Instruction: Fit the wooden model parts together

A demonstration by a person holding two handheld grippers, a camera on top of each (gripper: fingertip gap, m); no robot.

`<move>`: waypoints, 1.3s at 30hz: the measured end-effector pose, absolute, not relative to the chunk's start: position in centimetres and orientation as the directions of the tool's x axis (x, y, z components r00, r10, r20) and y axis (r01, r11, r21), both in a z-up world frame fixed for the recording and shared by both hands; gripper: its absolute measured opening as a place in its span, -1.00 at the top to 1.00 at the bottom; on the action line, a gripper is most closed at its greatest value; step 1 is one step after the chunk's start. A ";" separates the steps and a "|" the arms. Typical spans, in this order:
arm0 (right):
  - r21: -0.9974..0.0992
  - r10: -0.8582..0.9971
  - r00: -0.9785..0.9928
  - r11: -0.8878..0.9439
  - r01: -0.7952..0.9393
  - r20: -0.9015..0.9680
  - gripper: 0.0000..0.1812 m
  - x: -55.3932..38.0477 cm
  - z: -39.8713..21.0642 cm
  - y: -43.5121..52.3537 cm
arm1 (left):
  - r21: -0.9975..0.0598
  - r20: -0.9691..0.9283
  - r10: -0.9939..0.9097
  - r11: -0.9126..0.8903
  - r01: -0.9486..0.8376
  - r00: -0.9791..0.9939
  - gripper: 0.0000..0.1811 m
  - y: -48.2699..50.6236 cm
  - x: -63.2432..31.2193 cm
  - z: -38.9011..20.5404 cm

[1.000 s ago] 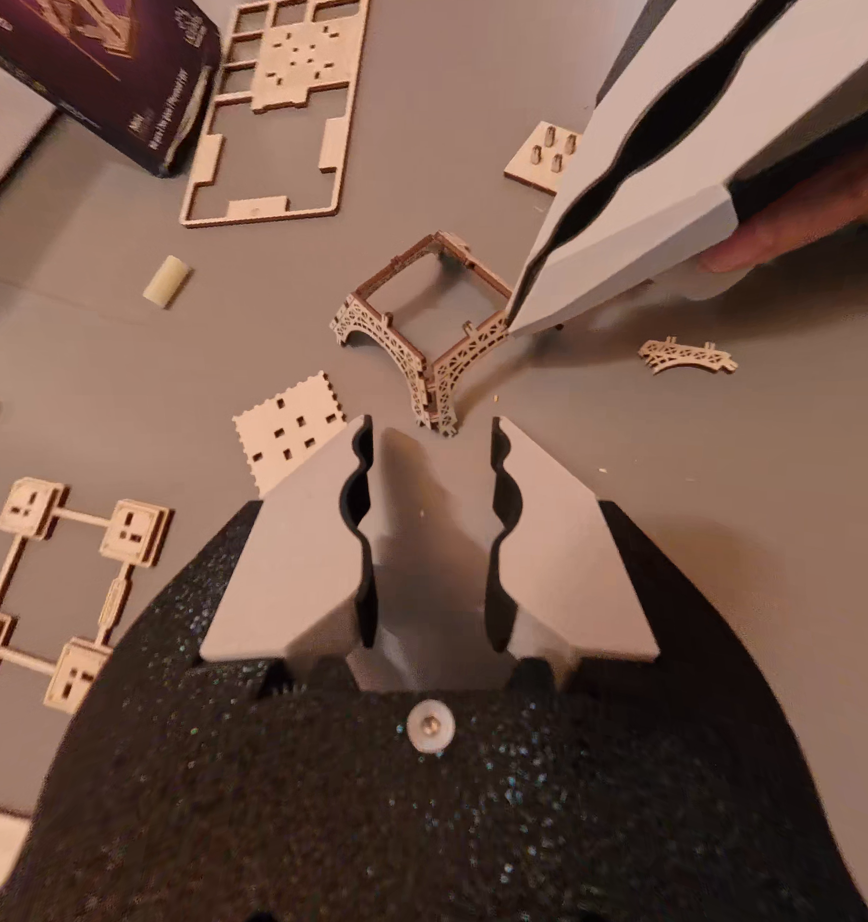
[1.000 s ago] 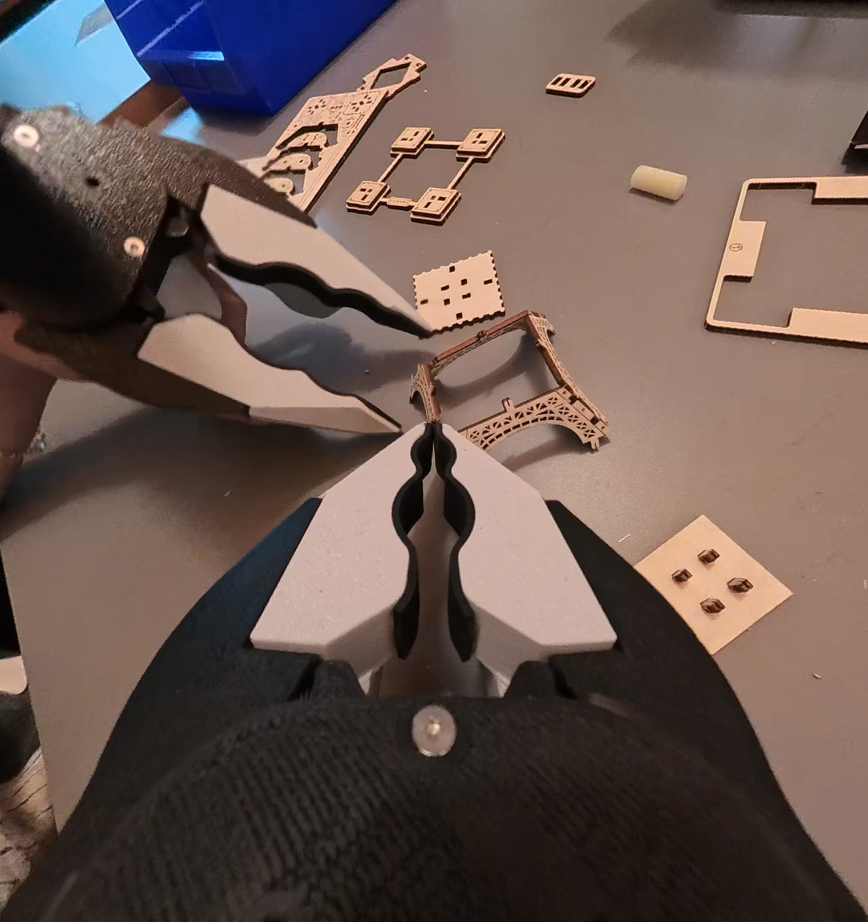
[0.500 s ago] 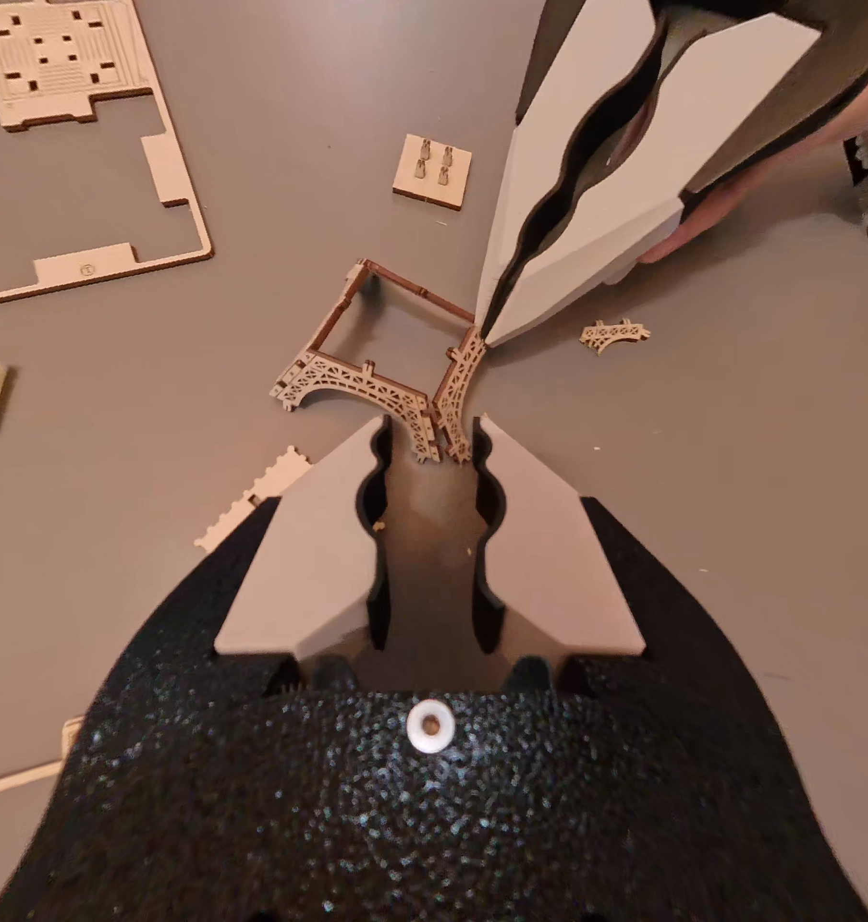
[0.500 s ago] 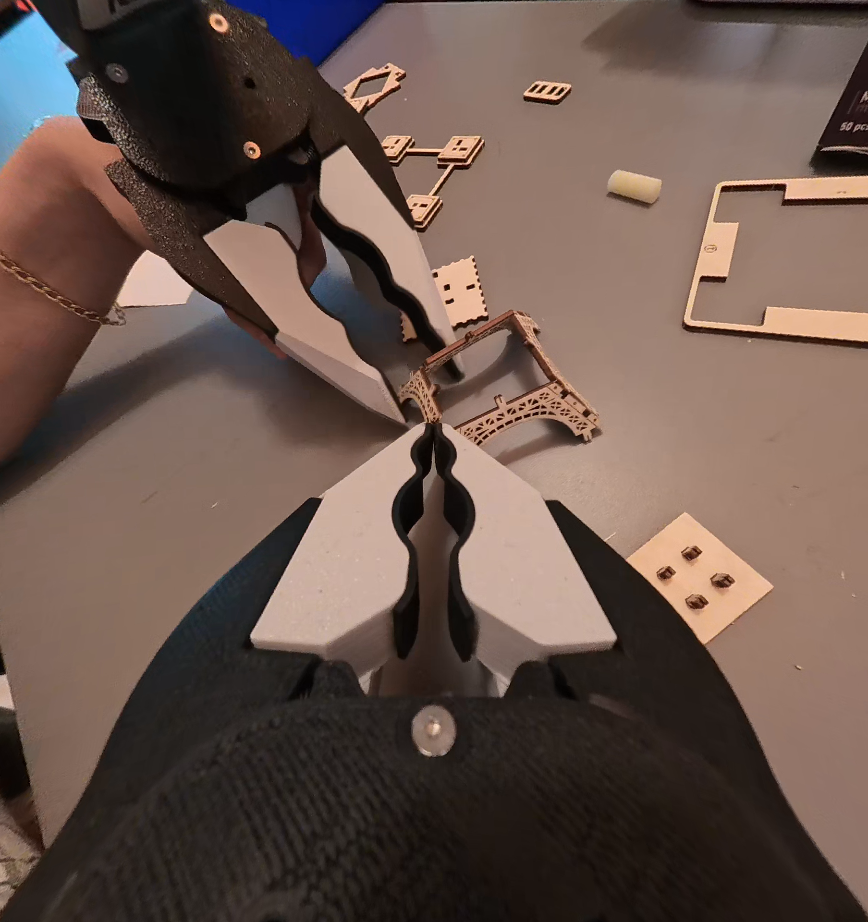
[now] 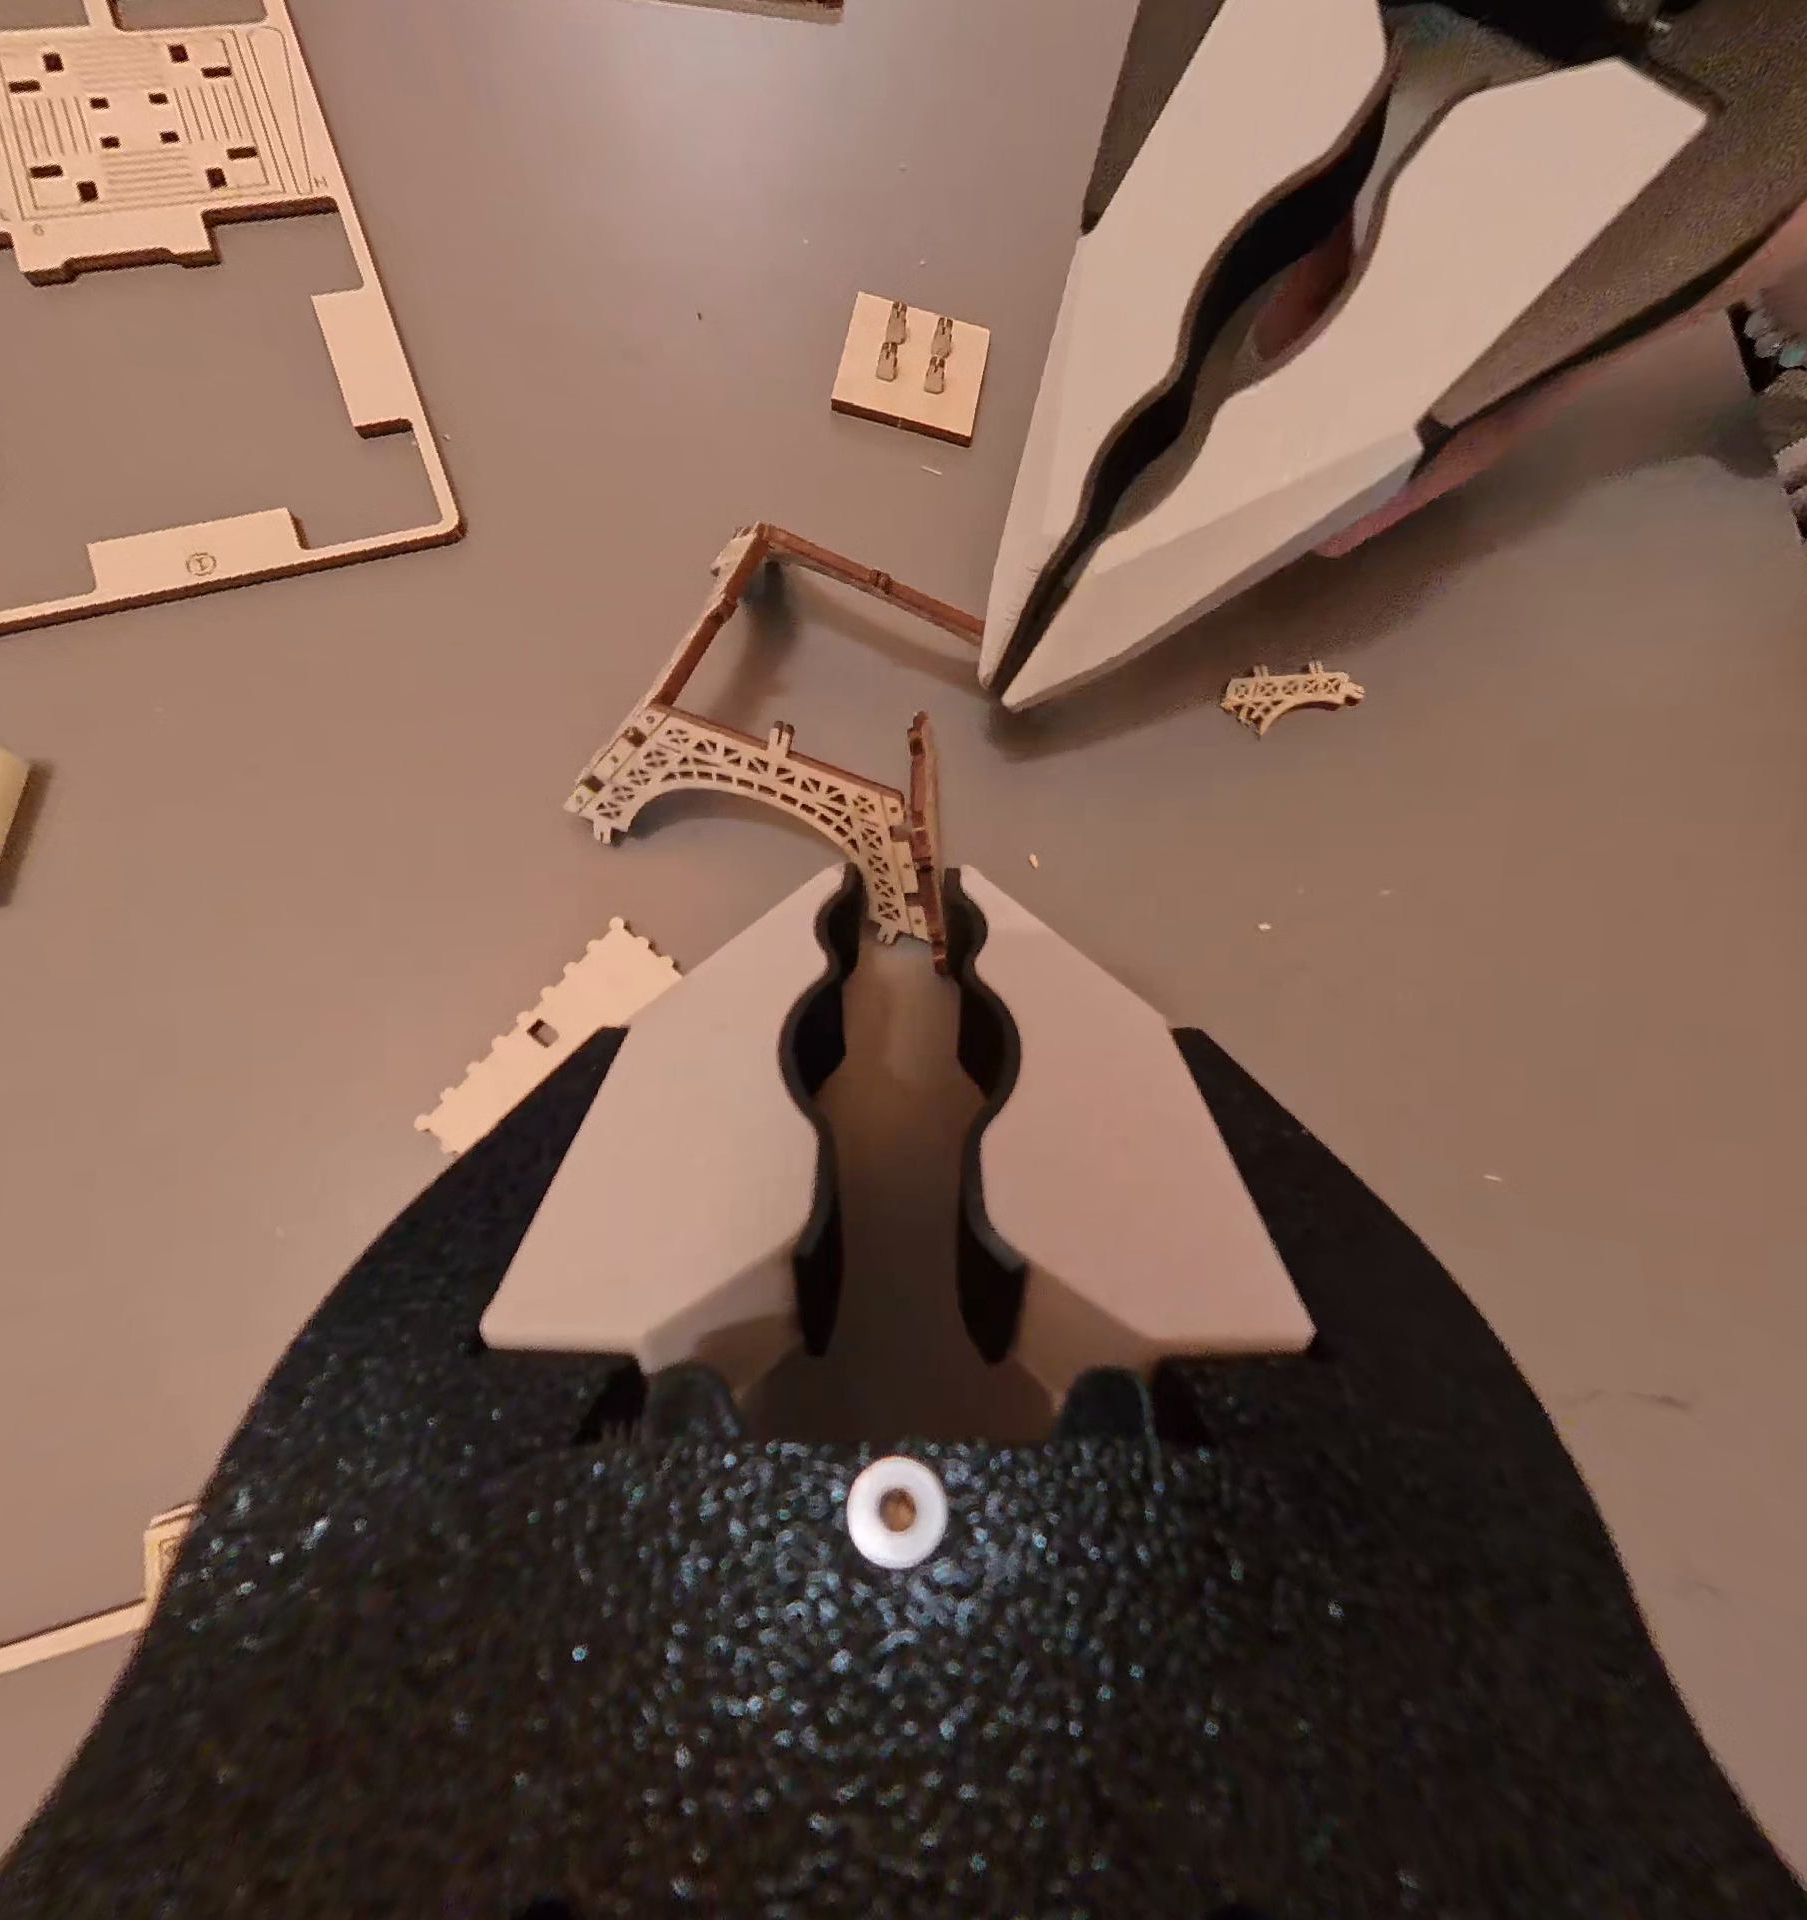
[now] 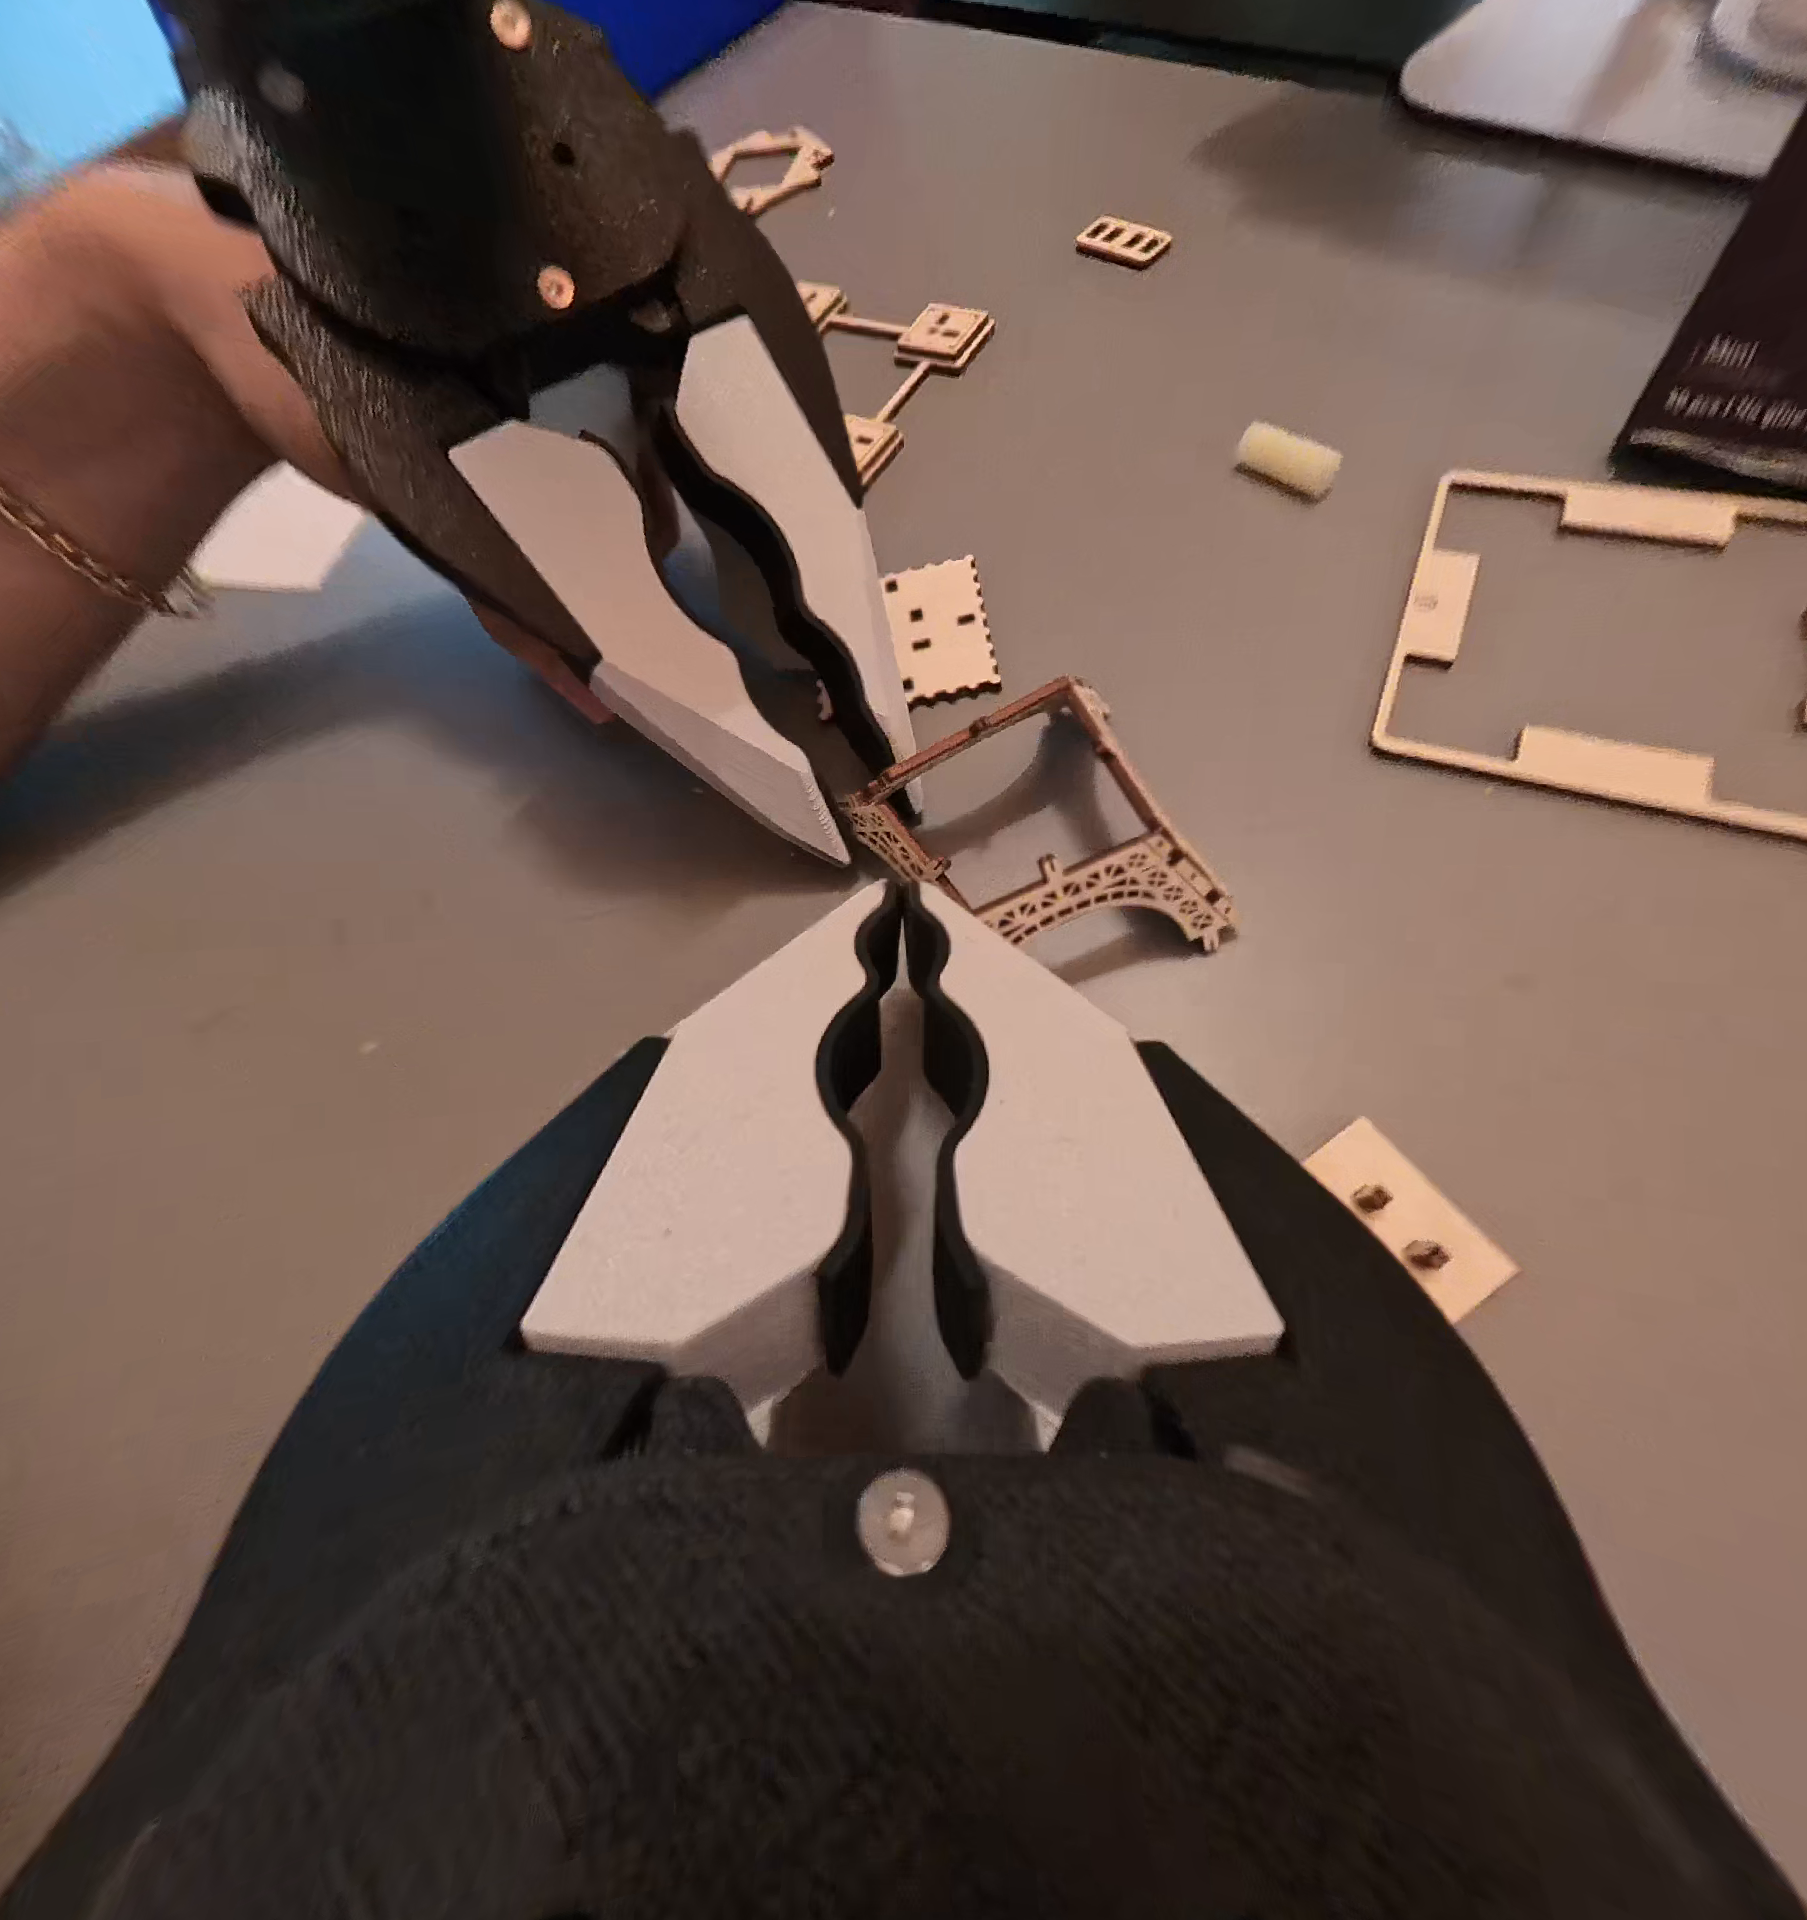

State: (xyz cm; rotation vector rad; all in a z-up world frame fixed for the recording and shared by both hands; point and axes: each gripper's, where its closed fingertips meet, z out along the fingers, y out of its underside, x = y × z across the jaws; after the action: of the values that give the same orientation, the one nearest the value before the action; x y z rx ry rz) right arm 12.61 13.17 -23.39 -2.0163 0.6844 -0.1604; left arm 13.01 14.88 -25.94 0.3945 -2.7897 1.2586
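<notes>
Straddling the wooden frame's (image 5: 774, 774) corner, parted left fingers (image 5: 733, 1049); right fingers (image 6: 1024, 1049) pinched on its edge

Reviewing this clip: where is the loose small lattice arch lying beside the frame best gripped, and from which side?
The small lattice arch lies flat on the table, apart from the frame. Probably best pinched from above across its narrow middle span, fingers closing on the top and inner curved edges, since its flat face offers nothing to grip.
</notes>
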 end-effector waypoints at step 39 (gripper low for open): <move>-0.736 -0.233 0.973 -0.657 -0.162 -0.006 0.98 13.0 -25.0 14.8 | -0.734 0.130 -0.181 0.643 -0.218 -0.975 0.84 14.8 13.2 -26.0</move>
State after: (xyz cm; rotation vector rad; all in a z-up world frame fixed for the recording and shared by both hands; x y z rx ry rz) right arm 13.00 14.82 -24.99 -2.3001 0.2744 -0.1128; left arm 13.17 14.84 -25.95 0.3407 -2.8067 1.2630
